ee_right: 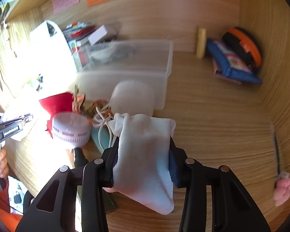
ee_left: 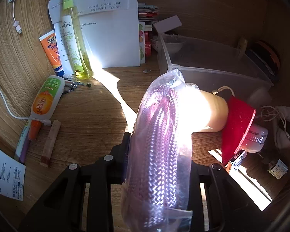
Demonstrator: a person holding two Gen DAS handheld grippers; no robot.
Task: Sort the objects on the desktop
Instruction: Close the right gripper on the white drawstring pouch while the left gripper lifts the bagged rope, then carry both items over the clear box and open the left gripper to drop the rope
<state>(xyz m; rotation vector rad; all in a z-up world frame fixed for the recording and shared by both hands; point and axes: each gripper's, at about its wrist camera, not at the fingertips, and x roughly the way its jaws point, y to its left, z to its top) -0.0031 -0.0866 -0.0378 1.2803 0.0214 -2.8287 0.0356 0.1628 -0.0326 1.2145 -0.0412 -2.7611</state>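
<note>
Desktop objects are being picked up two at a time. Nearest to us, the left gripper [ee_left: 158,158] is pinching a clear plastic bag of purple braided cord [ee_left: 160,145], and the right gripper [ee_right: 143,158] is pinching a soft white drawstring pouch [ee_right: 143,154] round its middle. The bag looks light and squashy, and its shiny plastic could slip, so holding it across the fat middle seems best. The pouch looks like soft cloth that sags, so a hold on the middle, not on the strings, should keep it safe. A little farther on the wooden desk [ee_left: 90,116] lie a red piece of felt [ee_left: 237,127] and a round white tub [ee_right: 70,133]. Beyond those stands a clear plastic box [ee_left: 212,65], which looks like a good home for things. Only the left wrist view shows the yellow spray bottle [ee_left: 75,42] and orange tube [ee_left: 52,52] far left. Only the right wrist view shows the blue pouch [ee_right: 230,65] far right, and it is blurry.
</note>
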